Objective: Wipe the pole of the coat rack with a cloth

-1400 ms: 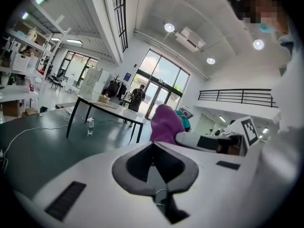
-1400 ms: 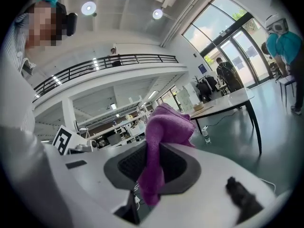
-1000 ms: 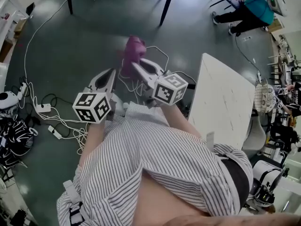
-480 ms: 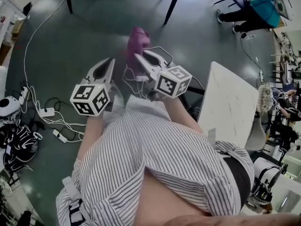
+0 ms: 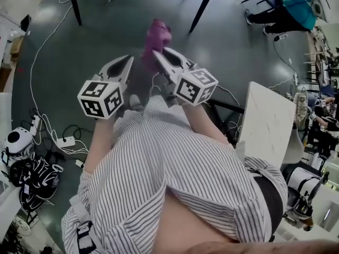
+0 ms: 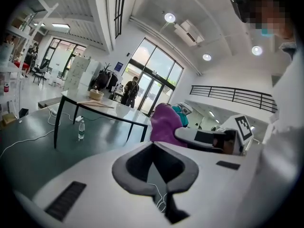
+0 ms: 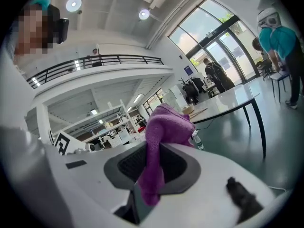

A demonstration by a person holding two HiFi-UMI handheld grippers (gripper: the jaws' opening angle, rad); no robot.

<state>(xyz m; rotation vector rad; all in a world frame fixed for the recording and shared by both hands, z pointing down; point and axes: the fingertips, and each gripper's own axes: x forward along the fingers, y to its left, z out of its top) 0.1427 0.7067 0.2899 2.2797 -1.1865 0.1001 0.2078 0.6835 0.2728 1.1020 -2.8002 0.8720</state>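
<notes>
Item: standing carry, cloth in hand, pole not yet reached

Step in hand (judged): bringing the cloth to the coat rack
- Dark grey-green polished floor (image 5: pixel 79 46): strewn with white cables (image 5: pixel 47 126) at the person's left. Advice: step clear of them on the way.
- White rectangular bench (image 5: pixel 267 123): close at the person's right. Advice: keep the right elbow off its edge.
- Right gripper (image 5: pixel 157 54): white, two-jawed, pressed together on a purple knitted cloth (image 5: pixel 157 37). The cloth is pinched at its lower end, and a loose bunch stands up beyond the tips. Advice: keep the pinch firm, meet the pole with that bunch and not the hard jaws, then wrap it partly round before stroking along the length.
- Left gripper (image 5: pixel 126 62): white, jaws pressed together on nothing, just beside the right one. Judged free to steady the rack if it rocks.

Hidden or unclear
- Coat rack and its pole: not picked out with certainty in any view. Dark hanging shapes by the far glass doors in the left gripper view are too small to name. Nothing pole-like stands near either gripper.
- Floor directly ahead of the feet: covered in the head view by the grey-and-white striped shirt (image 5: pixel 180 168).
- Cloth: its full size is unreadable while it is bunched
</notes>
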